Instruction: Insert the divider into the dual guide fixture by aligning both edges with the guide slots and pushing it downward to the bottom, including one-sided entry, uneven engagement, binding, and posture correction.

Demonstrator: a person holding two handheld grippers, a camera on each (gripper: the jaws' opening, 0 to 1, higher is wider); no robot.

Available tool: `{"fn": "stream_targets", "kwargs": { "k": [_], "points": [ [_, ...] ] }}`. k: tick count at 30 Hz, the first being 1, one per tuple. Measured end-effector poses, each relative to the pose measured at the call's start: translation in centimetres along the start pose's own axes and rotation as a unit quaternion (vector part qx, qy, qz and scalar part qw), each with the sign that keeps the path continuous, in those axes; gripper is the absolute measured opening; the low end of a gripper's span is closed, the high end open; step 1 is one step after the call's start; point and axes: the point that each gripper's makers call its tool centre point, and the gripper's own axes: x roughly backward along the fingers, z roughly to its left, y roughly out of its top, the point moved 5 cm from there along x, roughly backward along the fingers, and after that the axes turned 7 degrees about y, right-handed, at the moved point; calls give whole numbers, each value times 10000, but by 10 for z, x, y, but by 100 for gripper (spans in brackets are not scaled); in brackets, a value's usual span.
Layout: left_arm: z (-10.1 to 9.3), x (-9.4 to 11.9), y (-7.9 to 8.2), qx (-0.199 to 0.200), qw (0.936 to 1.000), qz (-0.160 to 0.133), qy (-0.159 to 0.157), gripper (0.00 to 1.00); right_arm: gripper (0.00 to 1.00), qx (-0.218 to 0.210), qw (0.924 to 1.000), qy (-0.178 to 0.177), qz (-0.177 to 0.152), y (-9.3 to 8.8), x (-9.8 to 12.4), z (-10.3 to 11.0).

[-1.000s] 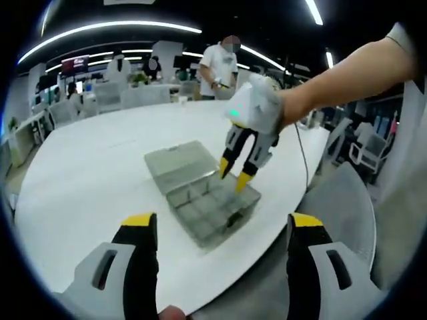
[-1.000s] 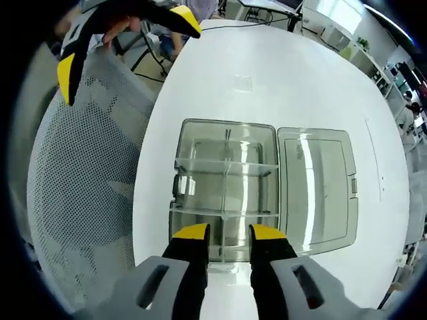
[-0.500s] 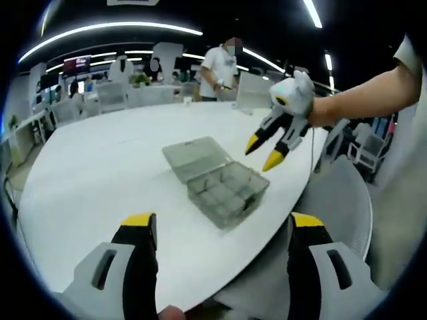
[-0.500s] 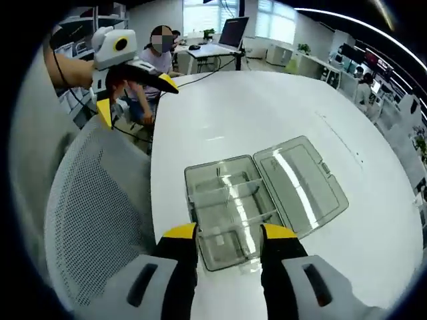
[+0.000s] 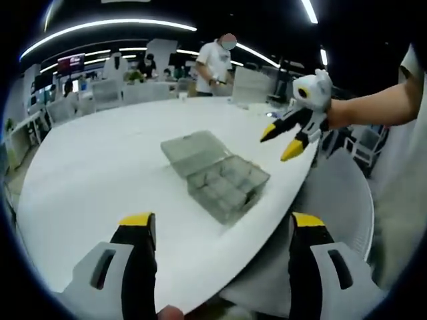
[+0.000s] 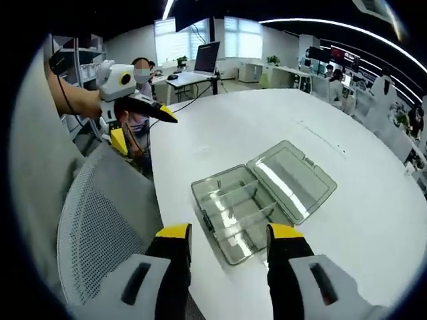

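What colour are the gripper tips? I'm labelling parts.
Yellow, on both the left gripper and right gripper; clearest in the right gripper view.

A clear, grey-tinted plastic box (image 6: 263, 200) lies open on a smooth white table (image 6: 267, 127). The box walls and its flat lid (image 6: 292, 179) are glossy and catch streaks of ceiling light, as do the thin see-through dividers (image 6: 233, 203) inside it. The table top has a soft satin sheen. Just beside the table, near the box, a chair (image 6: 107, 220) has a back of pale grey woven mesh, matt and finely textured. The right gripper (image 6: 227, 235) and left gripper (image 5: 223, 222) look like matt grey-white and black plastic with yellow tips.
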Motion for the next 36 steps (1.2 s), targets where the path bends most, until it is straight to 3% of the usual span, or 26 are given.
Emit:
{"fn": "stream_targets", "kwargs": {
  "k": [5,9,15,25,28,36],
  "points": [
    [2,-11,-5,49,9999,97,2,83,48,-98,9998,-111,-159,-10,16,1],
    [-2,-19,-4,107,9999,131,37,84,53,-282,9984,-154,-473,-17,27,-1],
    [0,-24,0,134,9996,175,172,84,56,-329,9978,-82,-572,-30,35,0],
    [6,-21,-3,65,9986,297,442,84,61,-337,9959,106,-836,-41,28,8],
    [11,-20,-8,37,9980,388,496,84,62,-454,9933,168,-1053,-39,28,11],
    [19,-15,-14,-145,9962,599,608,82,63,-355,9938,238,-1031,-45,27,15]
  ]
}}
